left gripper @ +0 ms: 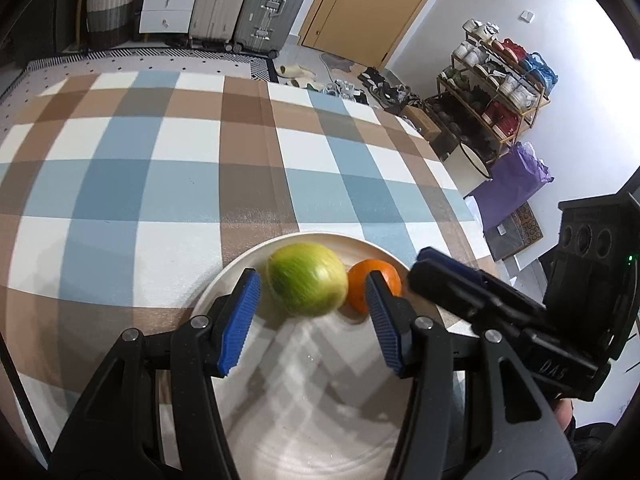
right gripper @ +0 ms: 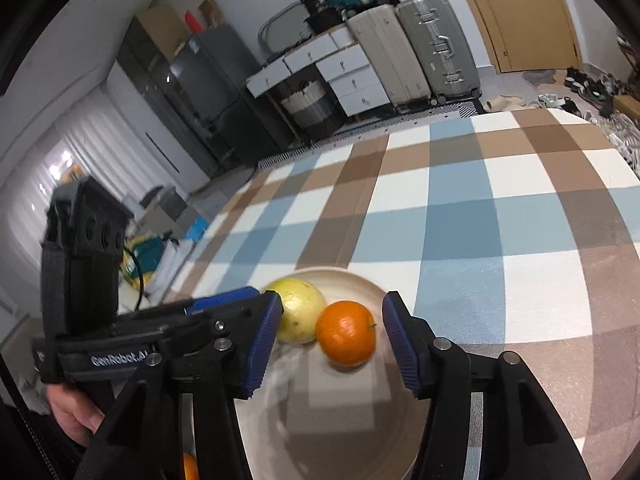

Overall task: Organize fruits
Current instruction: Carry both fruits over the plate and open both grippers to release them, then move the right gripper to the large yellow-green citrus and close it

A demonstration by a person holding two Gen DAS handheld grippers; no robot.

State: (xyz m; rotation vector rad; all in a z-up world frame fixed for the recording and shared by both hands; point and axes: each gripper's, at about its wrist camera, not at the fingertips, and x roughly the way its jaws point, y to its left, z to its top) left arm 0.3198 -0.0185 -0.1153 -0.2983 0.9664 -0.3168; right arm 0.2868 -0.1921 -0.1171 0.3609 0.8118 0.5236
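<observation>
A white plate lies at the near edge of the checked tablecloth. A green-yellow round fruit and an orange rest side by side on its far part. My left gripper is open and empty just behind the green fruit. In the right wrist view the same plate, green fruit and orange show. My right gripper is open, its jaws on either side of the orange without touching it. The other gripper shows in each view, right gripper and left gripper.
The checked tablecloth stretches away beyond the plate. A second orange object peeks at the bottom edge of the right wrist view. Suitcases, drawers and a shoe rack stand beyond the table.
</observation>
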